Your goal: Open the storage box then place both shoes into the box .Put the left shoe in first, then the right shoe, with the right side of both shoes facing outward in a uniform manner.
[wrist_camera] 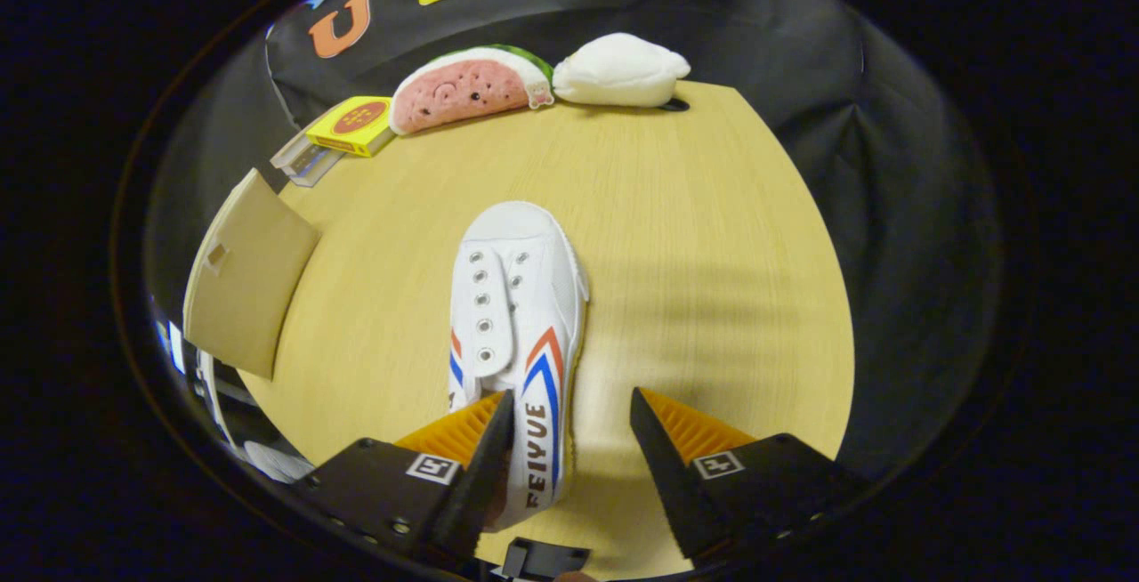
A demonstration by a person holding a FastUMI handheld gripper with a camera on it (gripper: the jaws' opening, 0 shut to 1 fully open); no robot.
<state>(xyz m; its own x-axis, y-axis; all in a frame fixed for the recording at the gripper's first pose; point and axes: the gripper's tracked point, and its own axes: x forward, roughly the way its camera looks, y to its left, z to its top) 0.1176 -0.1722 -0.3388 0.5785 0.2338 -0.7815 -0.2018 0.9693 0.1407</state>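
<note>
Gripper view: tool [571,422] spread wide, white shoe's [516,324] heel between its fingers on the table [712,235].

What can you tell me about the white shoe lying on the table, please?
The white shoe looks like canvas, with metal eyelets, no laces, and red and blue stripes on its side. It lies sole-down on the wooden table, toe pointing away toward the plush toys. Its heel end sits between the fingers of the open gripper; the left finger overlaps it, contact unclear.
</note>
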